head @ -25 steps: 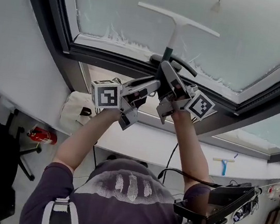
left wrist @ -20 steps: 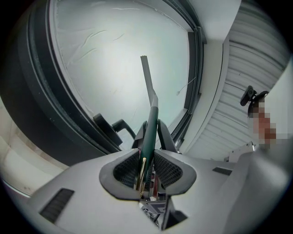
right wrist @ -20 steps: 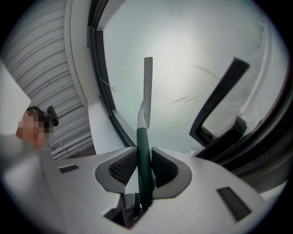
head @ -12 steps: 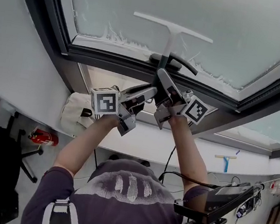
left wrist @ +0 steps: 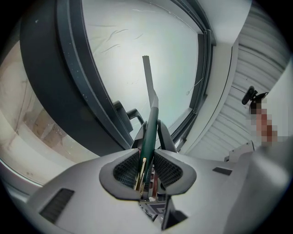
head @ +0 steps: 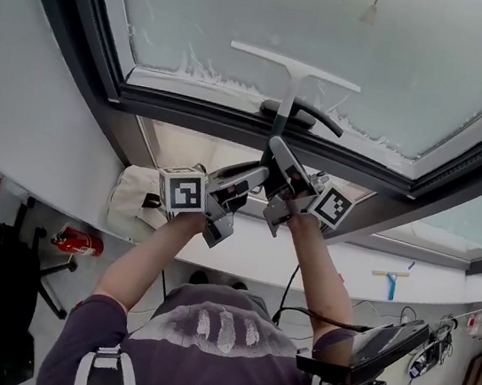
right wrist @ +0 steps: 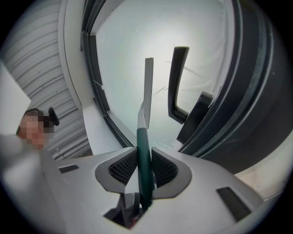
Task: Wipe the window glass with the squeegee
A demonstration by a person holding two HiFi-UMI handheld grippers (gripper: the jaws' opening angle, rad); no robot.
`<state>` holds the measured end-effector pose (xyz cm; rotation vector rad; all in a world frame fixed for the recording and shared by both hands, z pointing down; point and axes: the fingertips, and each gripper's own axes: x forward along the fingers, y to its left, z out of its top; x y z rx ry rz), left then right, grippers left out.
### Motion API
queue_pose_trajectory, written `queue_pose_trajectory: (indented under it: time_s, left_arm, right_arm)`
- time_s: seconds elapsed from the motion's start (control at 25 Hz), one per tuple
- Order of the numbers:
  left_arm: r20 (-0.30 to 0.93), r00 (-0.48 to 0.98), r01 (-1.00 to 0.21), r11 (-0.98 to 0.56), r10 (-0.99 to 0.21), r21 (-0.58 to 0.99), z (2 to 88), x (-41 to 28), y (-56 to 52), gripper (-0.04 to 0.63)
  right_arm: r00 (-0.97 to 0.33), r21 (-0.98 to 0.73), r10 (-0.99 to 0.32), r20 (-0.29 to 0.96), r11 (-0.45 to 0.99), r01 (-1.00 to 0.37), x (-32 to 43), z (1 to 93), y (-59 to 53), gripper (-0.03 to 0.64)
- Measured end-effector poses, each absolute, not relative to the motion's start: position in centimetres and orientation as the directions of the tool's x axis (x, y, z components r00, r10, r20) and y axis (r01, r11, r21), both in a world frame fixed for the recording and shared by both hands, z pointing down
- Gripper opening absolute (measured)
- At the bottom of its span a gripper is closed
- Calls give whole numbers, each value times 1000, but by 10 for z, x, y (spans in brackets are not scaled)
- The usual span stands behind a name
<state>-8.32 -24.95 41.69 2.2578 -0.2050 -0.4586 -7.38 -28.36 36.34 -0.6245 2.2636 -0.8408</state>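
Note:
The squeegee has a white blade [head: 296, 66] lying flat on the frosted window glass [head: 338, 22], just above the lower frame. Its dark green handle [left wrist: 149, 135] runs down into both grippers. My left gripper [head: 254, 178] comes in from the left and is shut on the handle. My right gripper [head: 279, 168] comes in from the right and is shut on it too, close beside the left one. The left gripper view shows the blade [left wrist: 147, 75] edge-on against the glass. In the right gripper view the blade [right wrist: 148, 82] and green handle [right wrist: 144, 155] stand next to the black window handle [right wrist: 176, 87].
The dark window frame [head: 191, 103] borders the glass, and the black window handle [head: 311, 117] juts out just under the blade. Below are a white bag [head: 137, 198], a red fire extinguisher [head: 77, 241] and a blue squeegee [head: 387, 281] on the ledge.
Both grippers have drawn the squeegee down the glass; its blade now sits closer to the lower frame than a second ago.

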Motion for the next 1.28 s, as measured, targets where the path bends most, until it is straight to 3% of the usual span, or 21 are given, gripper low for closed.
queue_pose_trajectory:
  time_s: [0.32,0.76,1.28]
  left_arm:
    - [-270,900,-66,-720,-342,691,403,-89,-230,86]
    - [-314,830,-189,-762,-461,620,372,-104,-211,86]
    - [-478,787,-159,-877,-391,454,264,-233,-292,86]
  right_arm:
    - [-709,-692,-566,-421,706,-153,-76,355,-269,89]
    - [-806,-572,-373,-459,818,-53,-97,315,-243,89]
    - [-788,-370,-338,-515,917,-152,-225,203,-312,89]
